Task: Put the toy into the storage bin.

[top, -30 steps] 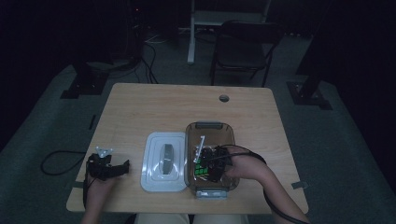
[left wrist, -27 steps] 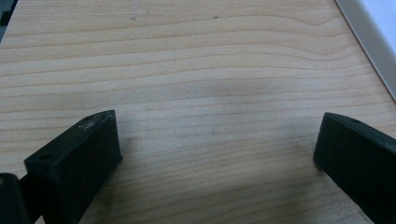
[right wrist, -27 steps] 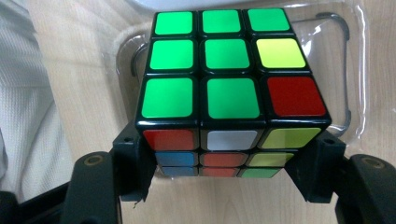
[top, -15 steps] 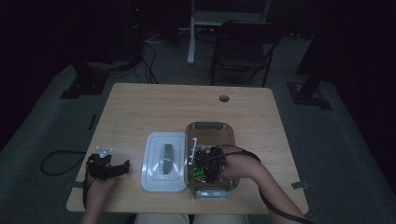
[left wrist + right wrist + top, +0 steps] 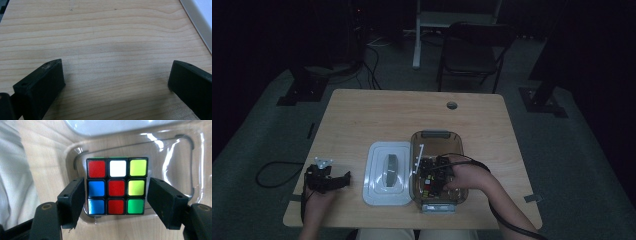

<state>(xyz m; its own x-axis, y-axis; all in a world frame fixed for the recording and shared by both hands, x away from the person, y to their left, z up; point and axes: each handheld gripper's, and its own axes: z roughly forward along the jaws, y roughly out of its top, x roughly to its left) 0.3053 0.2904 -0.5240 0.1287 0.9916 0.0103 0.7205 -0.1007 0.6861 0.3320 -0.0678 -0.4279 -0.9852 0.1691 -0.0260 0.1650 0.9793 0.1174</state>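
Note:
A scrambled colour cube [image 5: 116,186] rests on the floor of a clear plastic container [image 5: 175,157]. My right gripper [image 5: 116,195] reaches into the container with one black jaw on each side of the cube. Its jaws have just been opening, and a thin gap shows at each pad. In the high view the right gripper [image 5: 432,175] sits inside the container [image 5: 435,136], over the cube [image 5: 427,182]. My left gripper [image 5: 343,180] lies at the table's front left. Its jaws [image 5: 116,77] stand wide open over bare wood, holding nothing.
The container's white lid [image 5: 387,172] lies flat just left of the container, between the two hands; its edge [image 5: 200,15] shows in the left gripper view. A cable hole [image 5: 452,105] marks the table's far side. A chair [image 5: 472,50] stands beyond the table.
The right hand has shifted slightly inside the container. The left hand and the lid have stayed where they were.

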